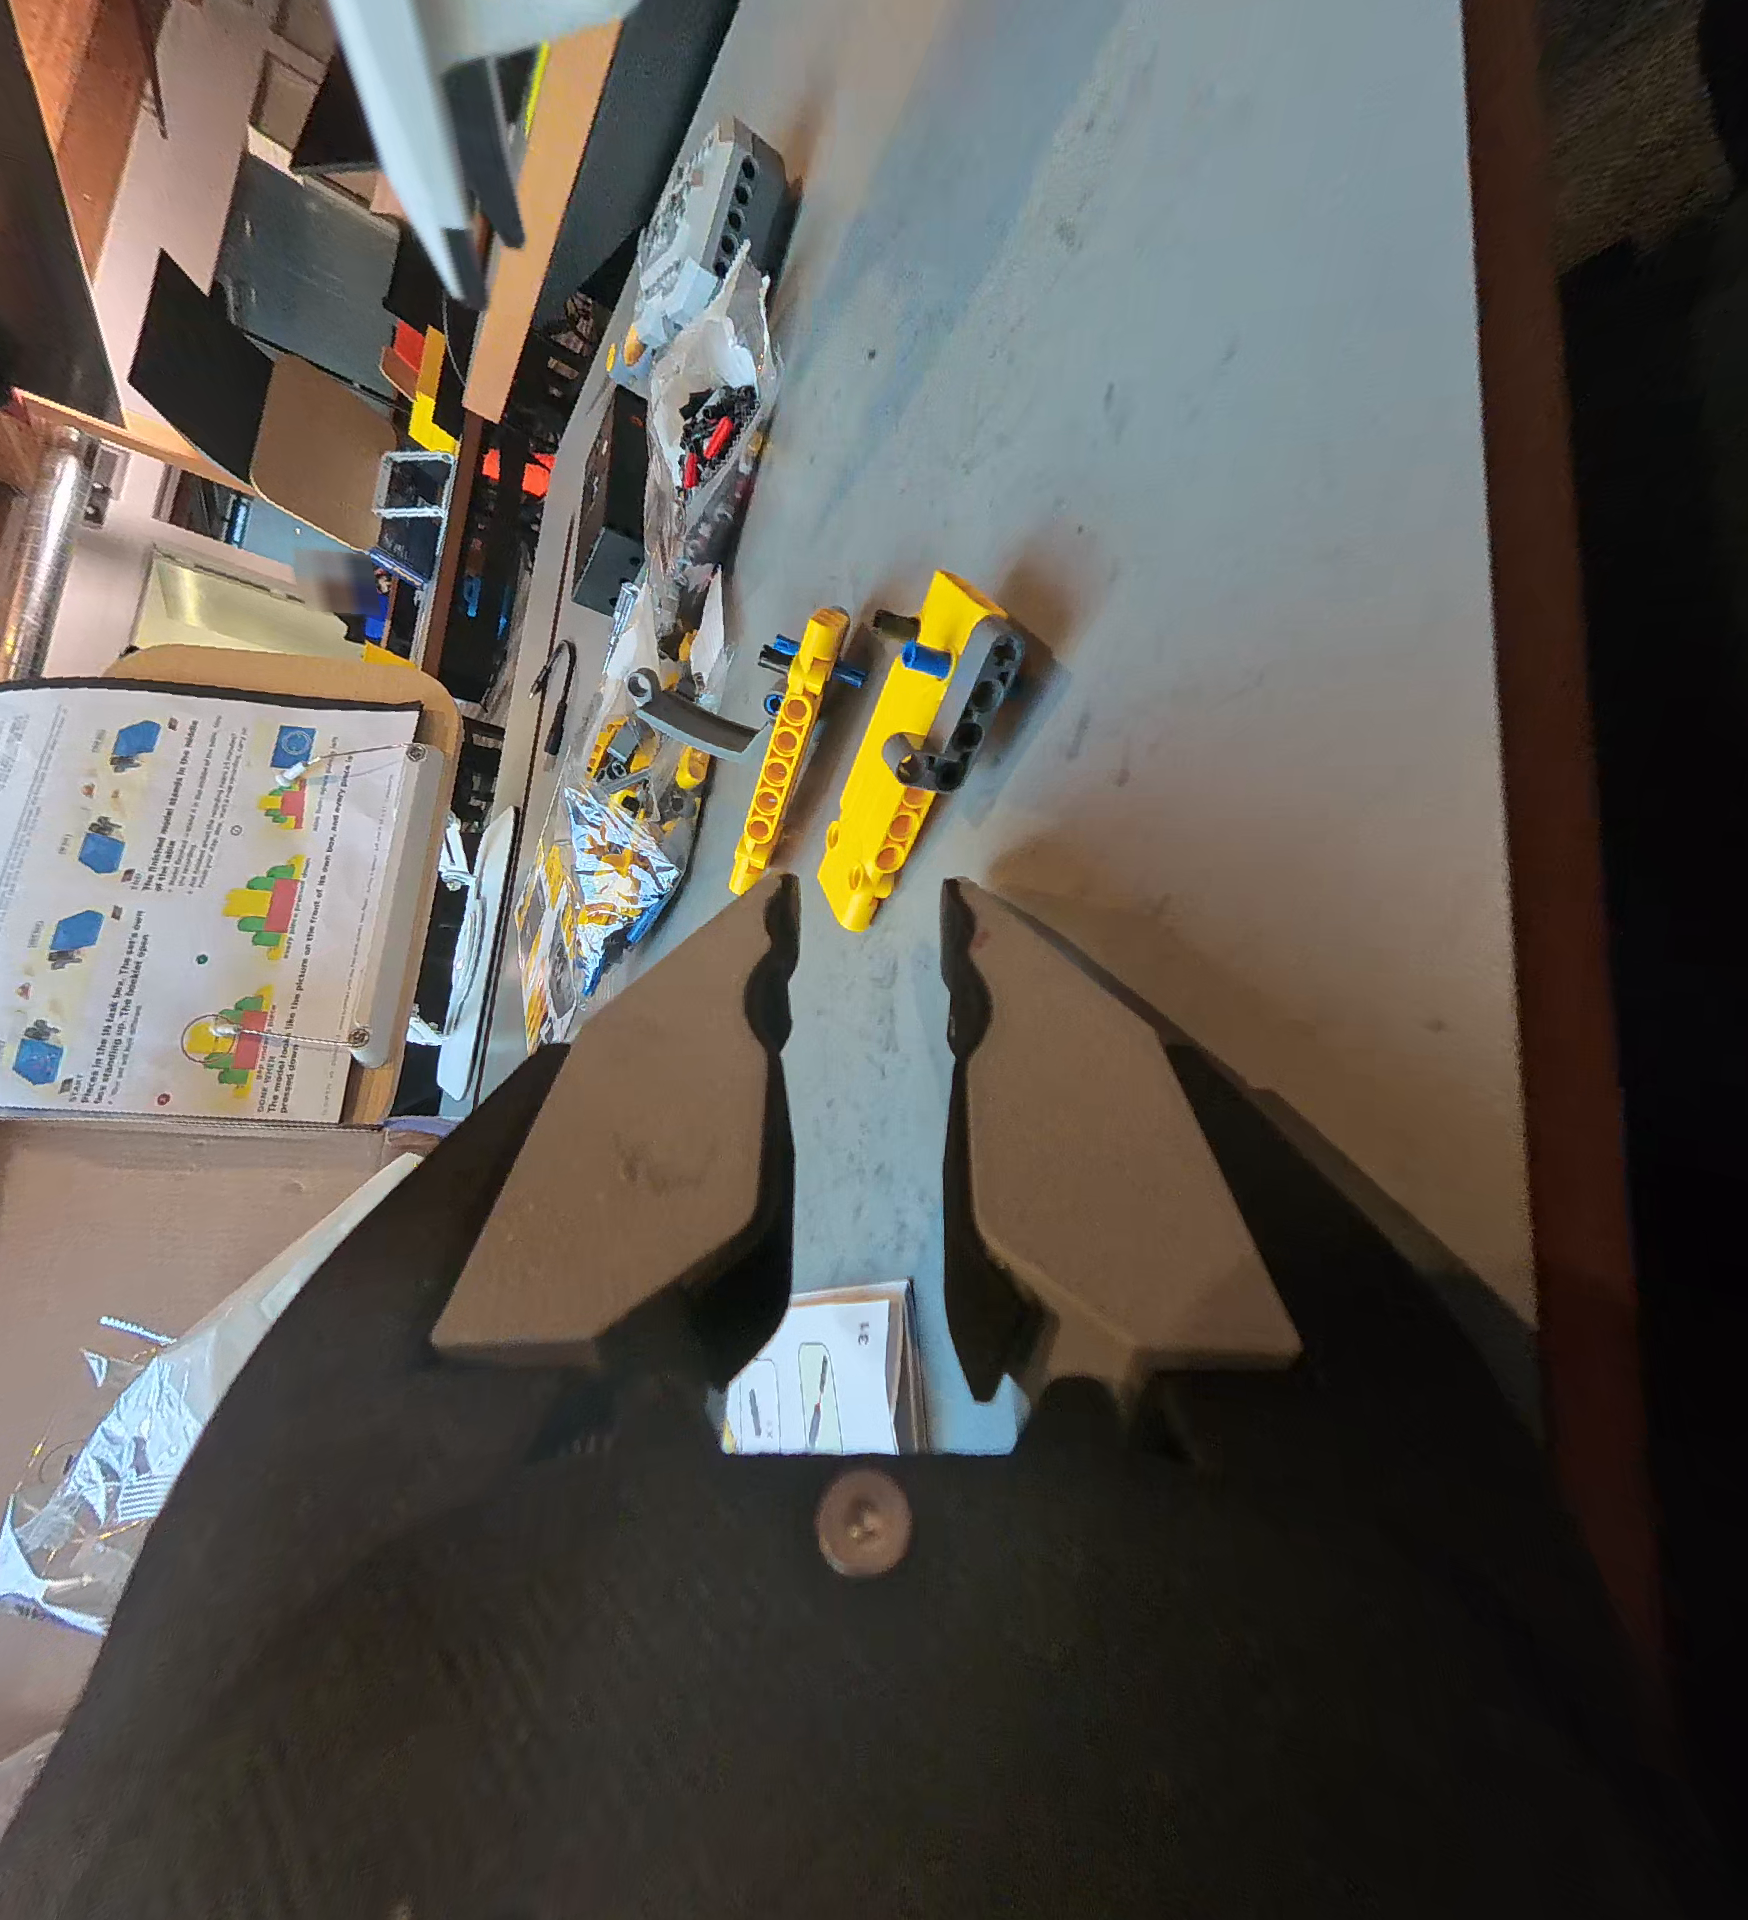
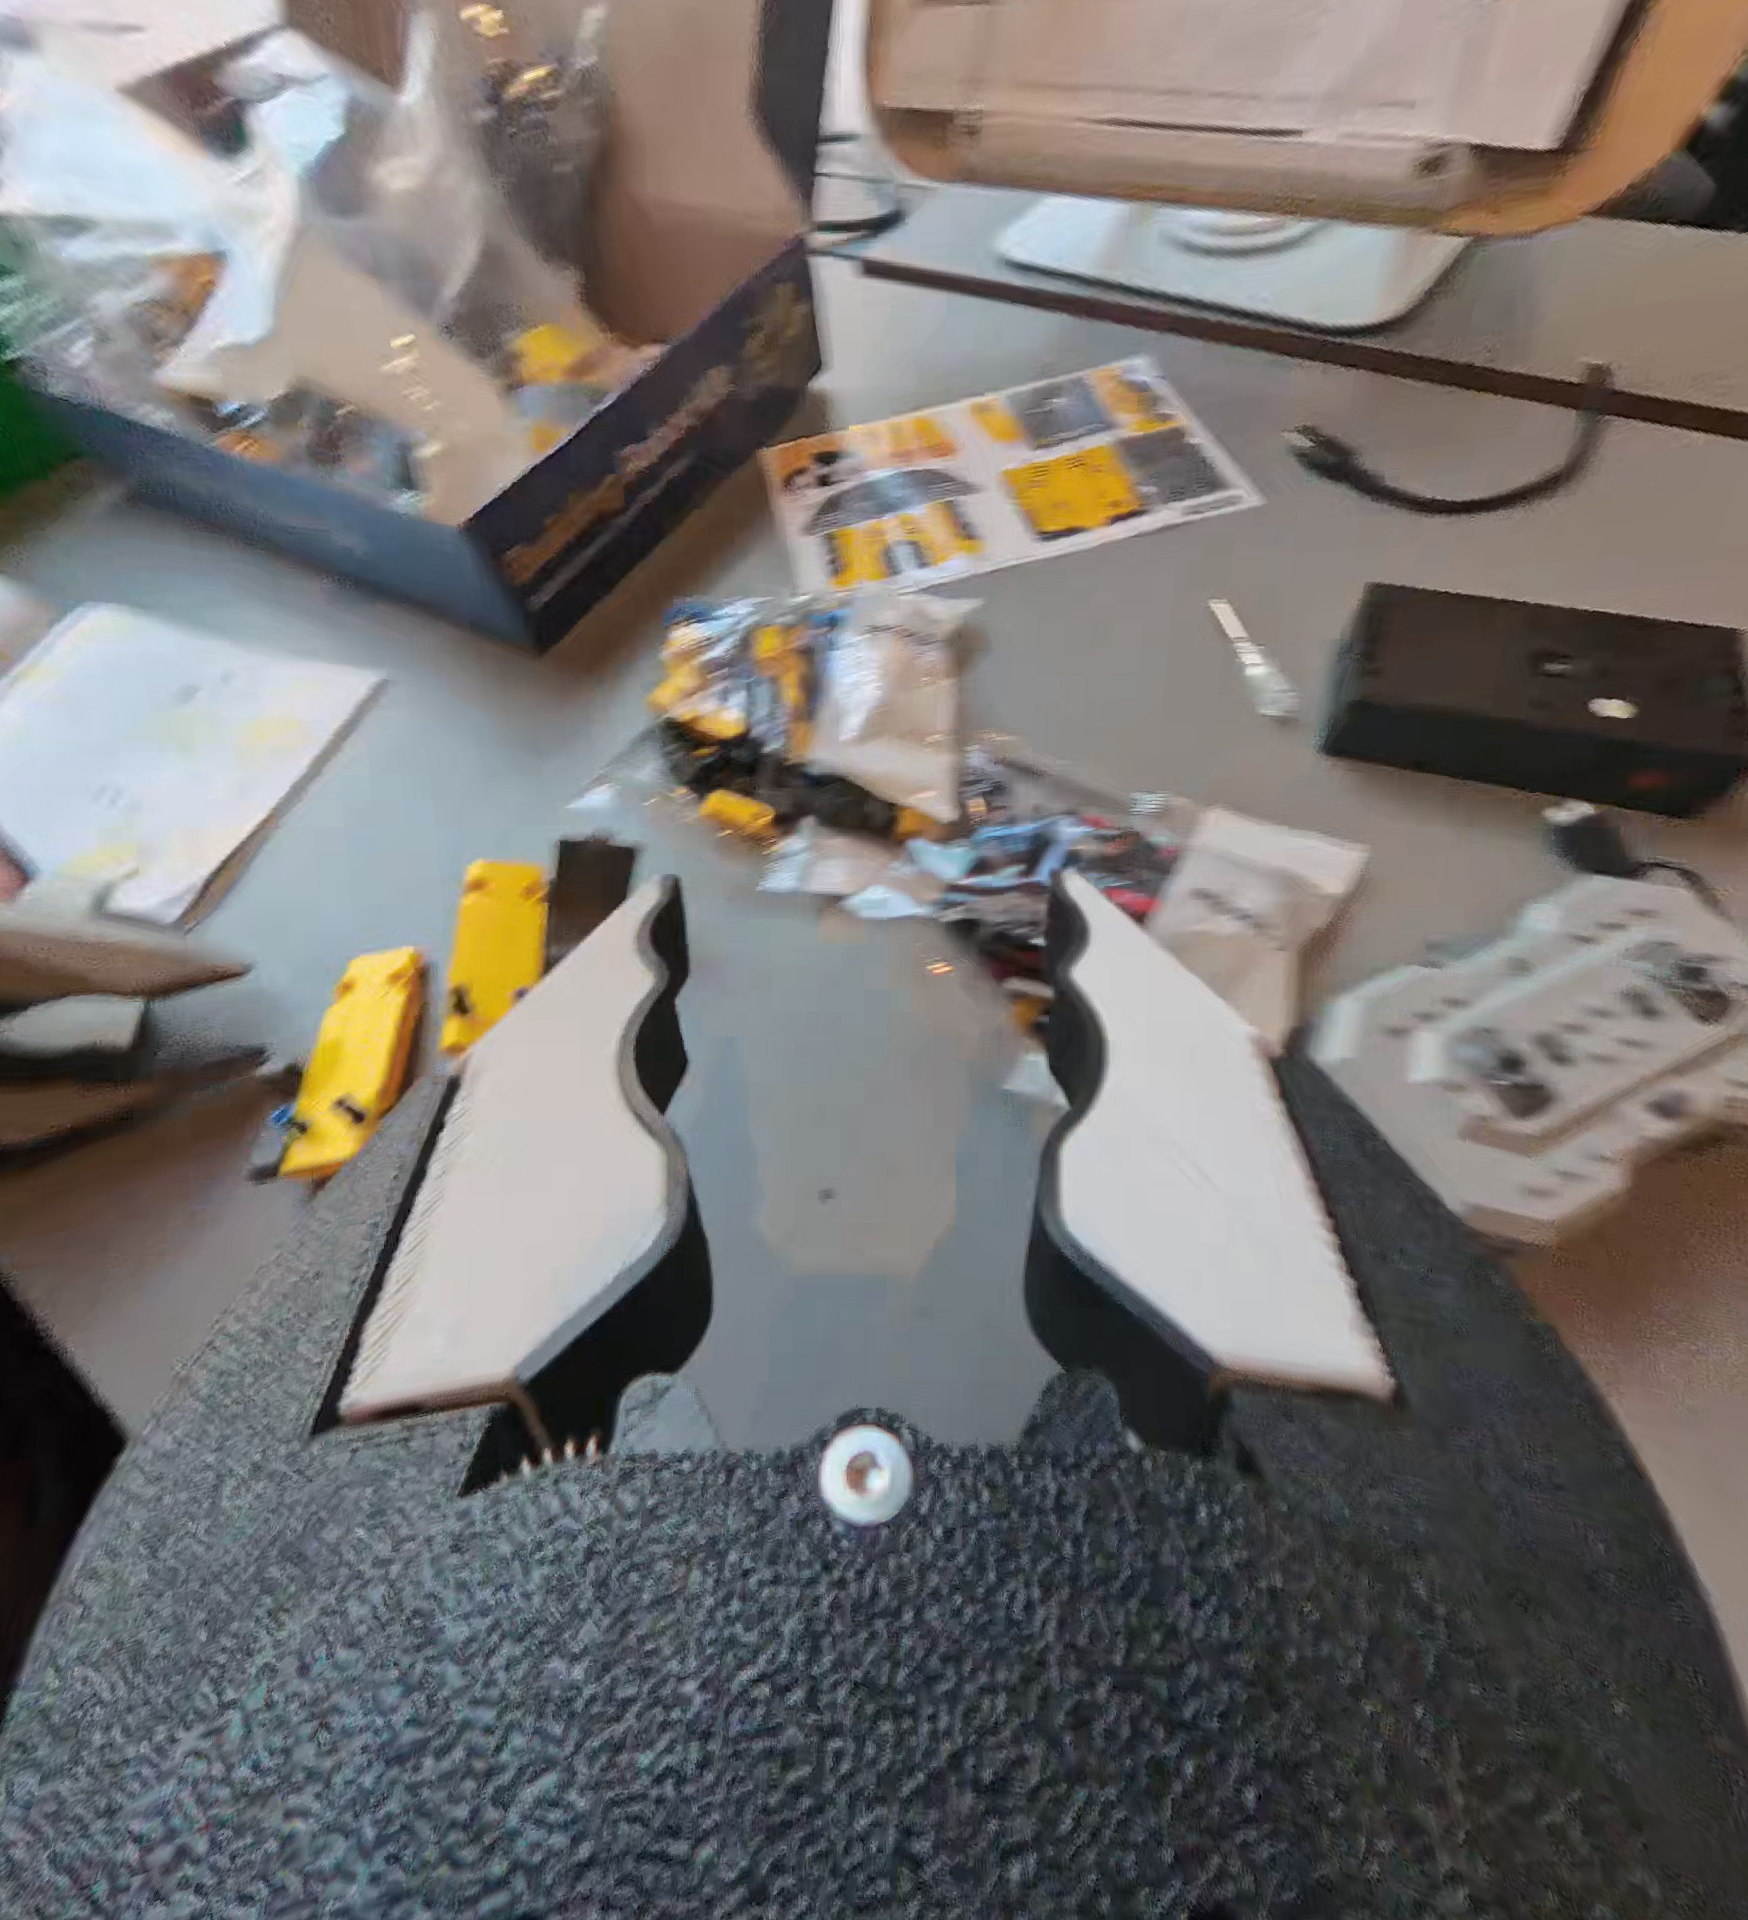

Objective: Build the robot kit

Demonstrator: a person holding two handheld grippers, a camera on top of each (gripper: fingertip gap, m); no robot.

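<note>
I stood by the grey table (image 1: pixel 1213 416) and watched both claws hang over it, neither holding anything.

The left gripper (image 1: pixel 870 888) was tipped low over the tabletop, its jaws parted to a middling gap with only bare table between them. Just past its fingertips lay a wide yellow piece (image 1: pixel 880 790) with a grey holed arm pinned across it. The piece's near end was in line with the gap but not inside it. Close beside that, and apart from it, lay a narrow yellow beam (image 1: pixel 787 748) with a row of round holes and blue pins near its far end. An open booklet (image 1: pixel 828 1371) showed on the table under the claw's palm. Farther along were clear bags of small parts (image 1: pixel 709 416).

The right gripper (image 2: pixel 865 883) hovered with its jaws spread wide and nothing between them but table. Nearest its tips was a heap of torn bags (image 2: pixel 849 748), spilling yellow and black bits. To its right sat a white holed frame (image 2: pixel 1597 1029) and a black box (image 2: pixel 1545 696). Beyond lay a sticker sheet (image 2: pixel 1005 468) and an open dark carton (image 2: pixel 641 447). Off its left finger, the two yellow pieces were well clear of its grasp.
</note>
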